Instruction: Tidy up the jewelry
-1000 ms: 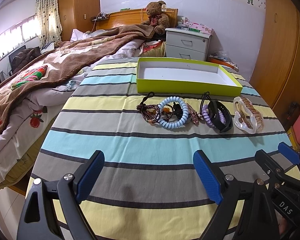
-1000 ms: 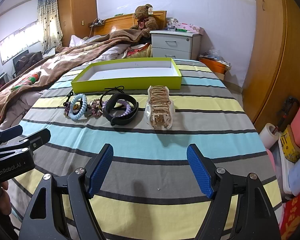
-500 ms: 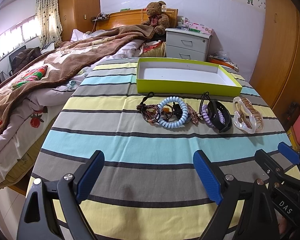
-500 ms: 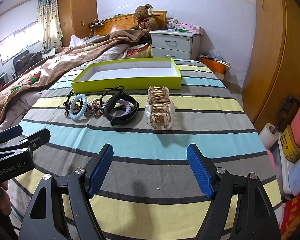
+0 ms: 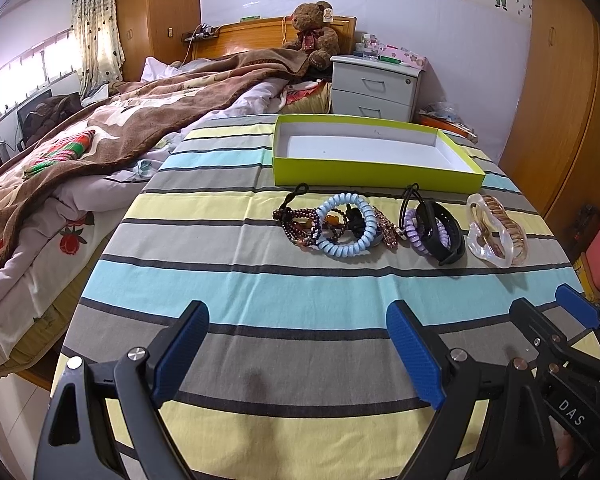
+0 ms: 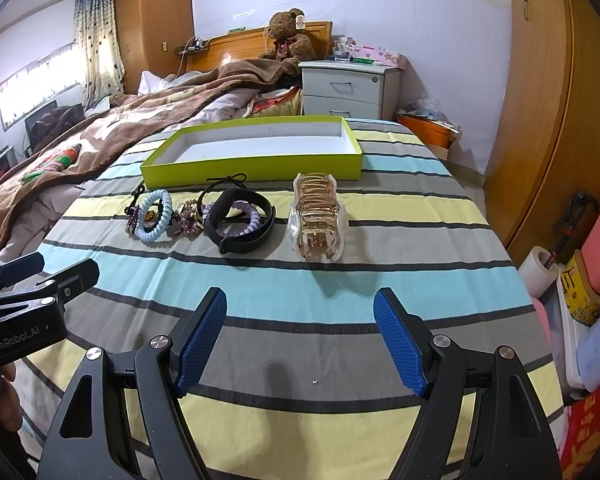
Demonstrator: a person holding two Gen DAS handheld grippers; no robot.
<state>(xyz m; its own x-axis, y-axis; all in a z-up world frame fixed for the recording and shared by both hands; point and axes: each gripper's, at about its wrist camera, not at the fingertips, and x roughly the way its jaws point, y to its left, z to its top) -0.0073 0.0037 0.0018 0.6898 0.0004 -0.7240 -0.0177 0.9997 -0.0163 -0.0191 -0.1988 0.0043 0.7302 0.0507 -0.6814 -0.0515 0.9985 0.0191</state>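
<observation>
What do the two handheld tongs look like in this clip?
Both are black frames with silver rivets and two fingers carrying textured blue pads. The left tongs show white "GenRobot.AI" lettering on the body; the right tongs show "DAS". No cables or sleeves visible.

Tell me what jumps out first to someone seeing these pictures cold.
A lime-green box lies open on the striped tablecloth, nothing in it. Just in front runs a row of hair accessories, with a big clear and gold hair claw clip at the right end. Both claws, left claw and right claw, hang open short of the row.
</observation>
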